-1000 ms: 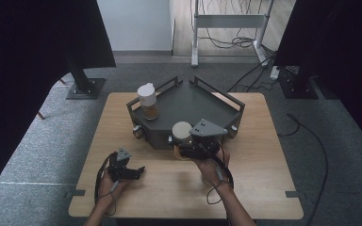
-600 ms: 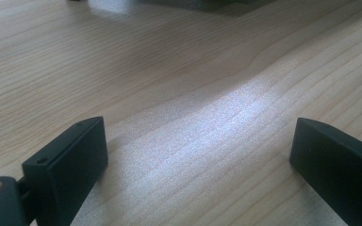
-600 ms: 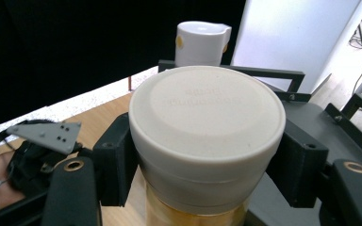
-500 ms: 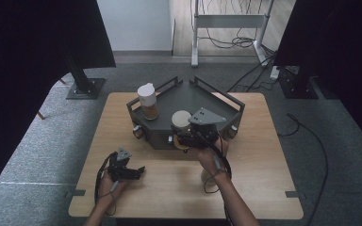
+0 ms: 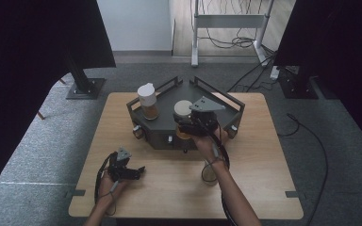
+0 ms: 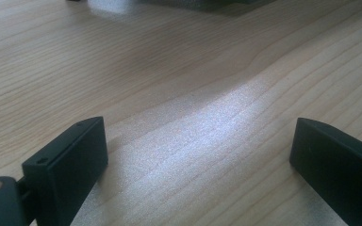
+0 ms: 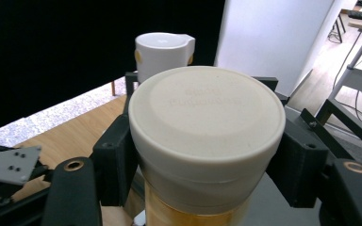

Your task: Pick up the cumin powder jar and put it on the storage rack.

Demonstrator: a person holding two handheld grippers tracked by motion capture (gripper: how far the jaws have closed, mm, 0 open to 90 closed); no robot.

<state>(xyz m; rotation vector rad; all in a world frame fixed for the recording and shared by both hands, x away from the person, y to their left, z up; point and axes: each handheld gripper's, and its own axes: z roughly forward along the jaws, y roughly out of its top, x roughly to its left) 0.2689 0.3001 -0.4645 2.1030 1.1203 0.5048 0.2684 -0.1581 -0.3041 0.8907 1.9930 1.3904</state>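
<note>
Jar (image 7: 206, 141) moved fwd, in right tongs (image 7: 206, 155)

Wooden table (image 5: 169, 188) bearing a dark railed tray (image 5: 160, 129).

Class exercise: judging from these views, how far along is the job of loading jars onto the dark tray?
Done: one white-lidded jar stands on the dark tray. In hand: the right gripper has its jaws clamped on a second jar, over the tray's front. Left: setting it down and letting go. The left gripper rests open on the table.

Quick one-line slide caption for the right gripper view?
Right gripper fingers clamp a cream-lidded jar above the dark tray, a white-capped jar standing behind.
</note>
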